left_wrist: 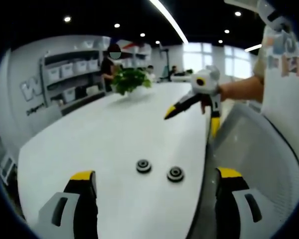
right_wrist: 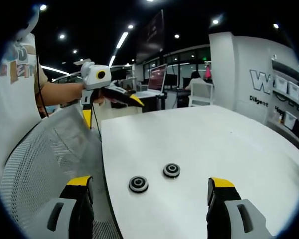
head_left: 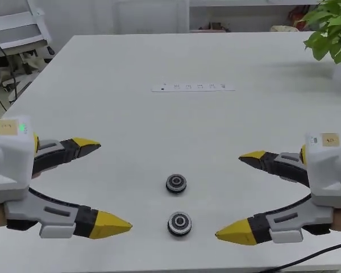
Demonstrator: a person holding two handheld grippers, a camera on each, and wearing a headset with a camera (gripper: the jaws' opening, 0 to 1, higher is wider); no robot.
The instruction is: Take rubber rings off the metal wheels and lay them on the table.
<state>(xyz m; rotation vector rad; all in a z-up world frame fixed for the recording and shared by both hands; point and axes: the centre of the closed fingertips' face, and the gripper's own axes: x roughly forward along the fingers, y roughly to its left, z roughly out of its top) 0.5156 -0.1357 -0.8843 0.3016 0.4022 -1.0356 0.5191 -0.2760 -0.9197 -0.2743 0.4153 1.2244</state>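
At the left of the worktop [head_left: 159, 125], one left gripper [head_left: 112, 186] is hovering, jaws wide apart. Two wheels, a far wheel [head_left: 176, 183] and a near wheel [head_left: 179, 223], are sitting mid-worktop, both wearing rubber rings [head_left: 169, 224]. One right gripper [head_left: 230, 194] is hovering rightward, jaws likewise apart.

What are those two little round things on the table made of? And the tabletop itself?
Far wheel and near wheel: dull black outside, likely rubber, around a glinting grey centre, likely metal. Table: smooth matte white, perhaps laminate; the look leaves it open.
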